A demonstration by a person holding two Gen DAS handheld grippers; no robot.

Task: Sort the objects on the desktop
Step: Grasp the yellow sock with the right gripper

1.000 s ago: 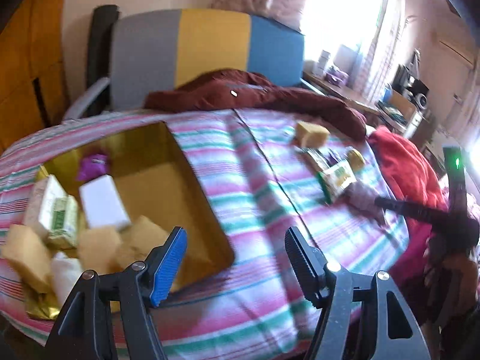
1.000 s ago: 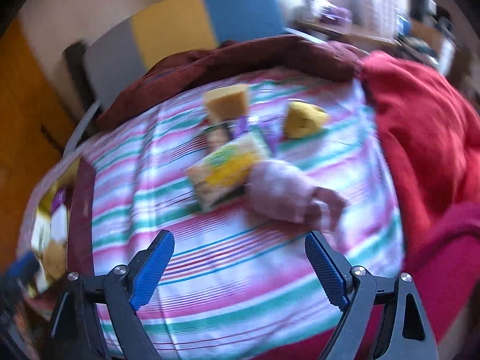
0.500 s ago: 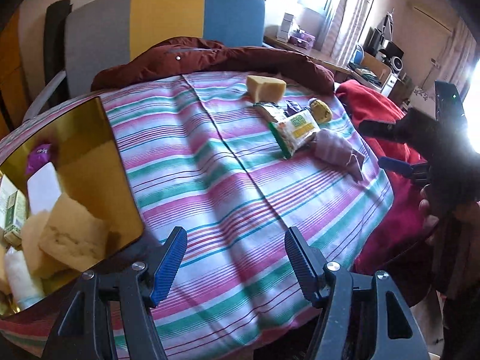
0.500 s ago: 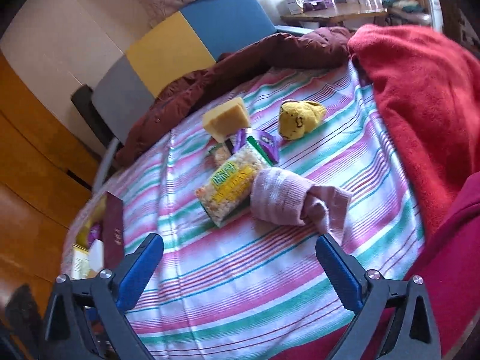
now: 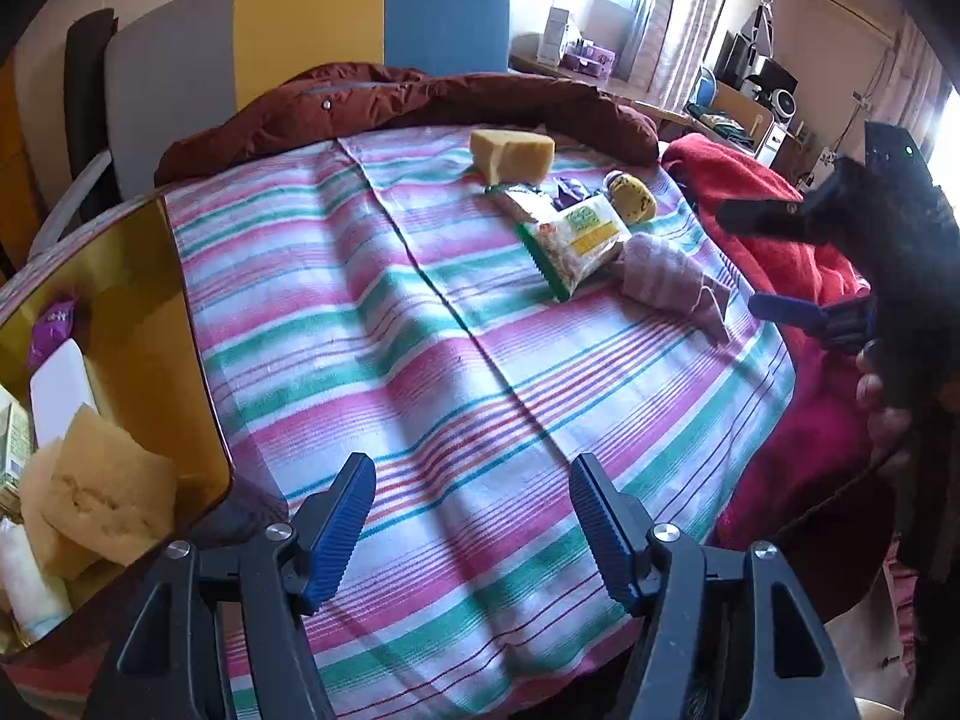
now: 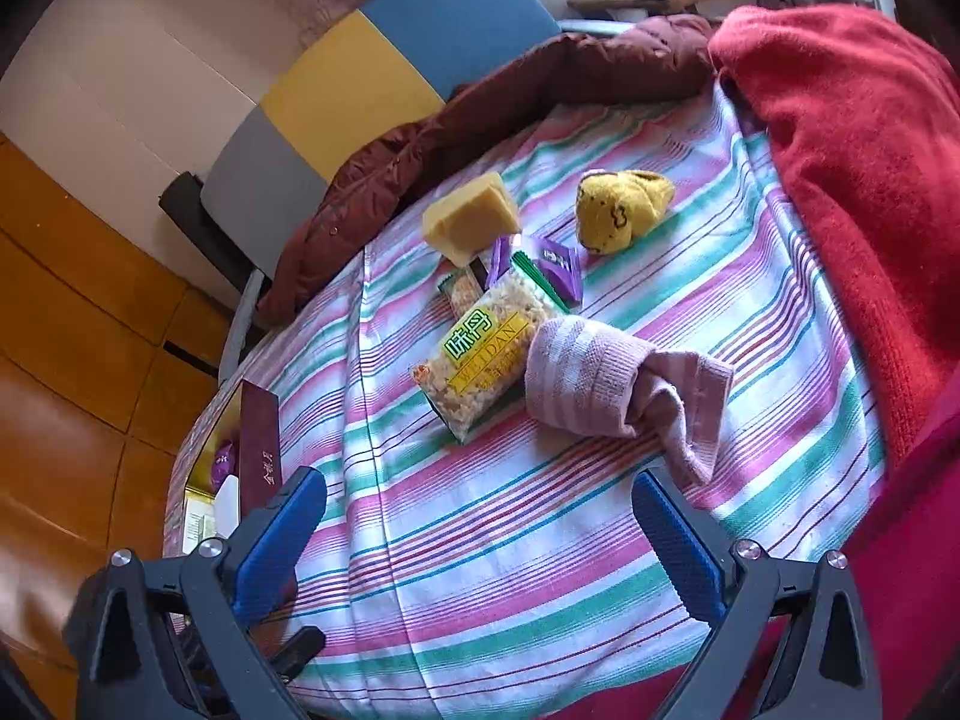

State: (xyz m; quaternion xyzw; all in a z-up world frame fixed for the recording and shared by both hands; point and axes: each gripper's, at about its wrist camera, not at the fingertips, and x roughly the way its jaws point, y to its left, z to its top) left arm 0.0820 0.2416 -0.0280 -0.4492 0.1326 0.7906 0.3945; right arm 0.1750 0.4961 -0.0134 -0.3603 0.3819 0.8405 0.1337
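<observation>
Gold box [image 5: 150, 324] slid leftward; striped cloth [image 5: 390, 360]; both grippers' jaws spread, empty.

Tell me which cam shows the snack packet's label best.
Right wrist. The snack packet lies near frame center, its green and yellow label facing the camera and readable, the pink sock touching its edge. The left wrist view shows the same packet smaller, farther off, label too small to read.

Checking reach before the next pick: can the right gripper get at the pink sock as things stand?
Probably yes. The right gripper is open and empty, the pink sock lies just ahead on the striped cloth, and nothing sits between them; only the snack packet touches its side.
</observation>
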